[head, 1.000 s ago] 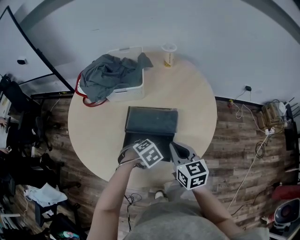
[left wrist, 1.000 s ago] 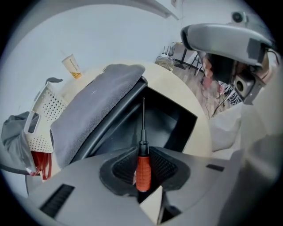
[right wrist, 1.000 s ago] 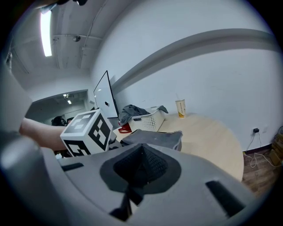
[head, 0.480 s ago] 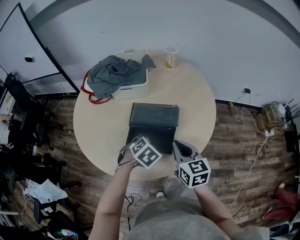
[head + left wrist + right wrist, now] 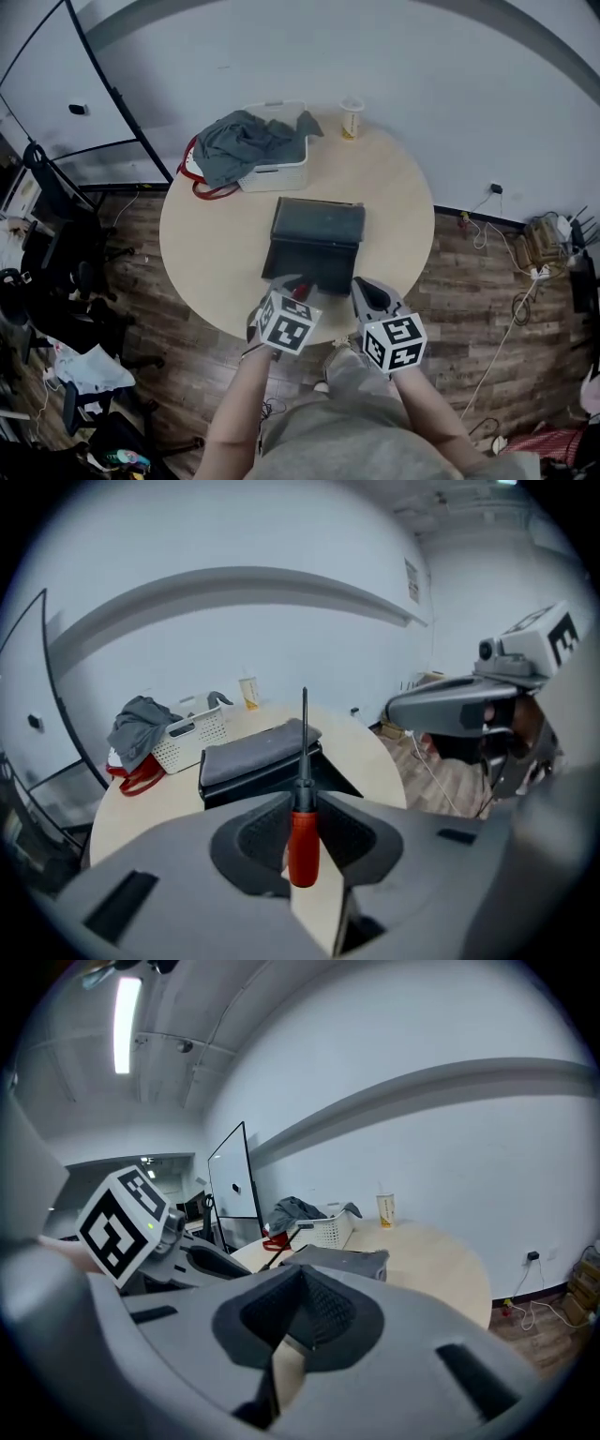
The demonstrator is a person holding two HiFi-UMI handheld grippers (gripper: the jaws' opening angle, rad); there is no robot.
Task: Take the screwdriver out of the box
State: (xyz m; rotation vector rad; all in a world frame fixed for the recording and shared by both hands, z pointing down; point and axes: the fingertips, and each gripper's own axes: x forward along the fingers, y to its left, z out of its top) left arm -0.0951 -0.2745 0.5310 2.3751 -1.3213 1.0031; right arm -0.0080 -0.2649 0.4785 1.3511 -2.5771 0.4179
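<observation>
A screwdriver with a red handle and a thin dark shaft stands upright between the jaws of my left gripper, which is shut on the handle. In the head view the left gripper hangs above the table's near edge, just in front of the dark box, and a bit of the screwdriver's red handle shows. My right gripper is beside it on the right, shut with nothing in it. In the right gripper view the right gripper points at the box, and the screwdriver's shaft shows at the left.
On the round wooden table, a white basket with a grey cloth over it stands at the far left, red straps beside it. A paper cup stands at the far edge. Chairs and clutter lie on the floor at the left.
My left gripper has risen out of the box with the screwdriver and drawn back toward the table's near edge. The right gripper has shifted a little with it.
</observation>
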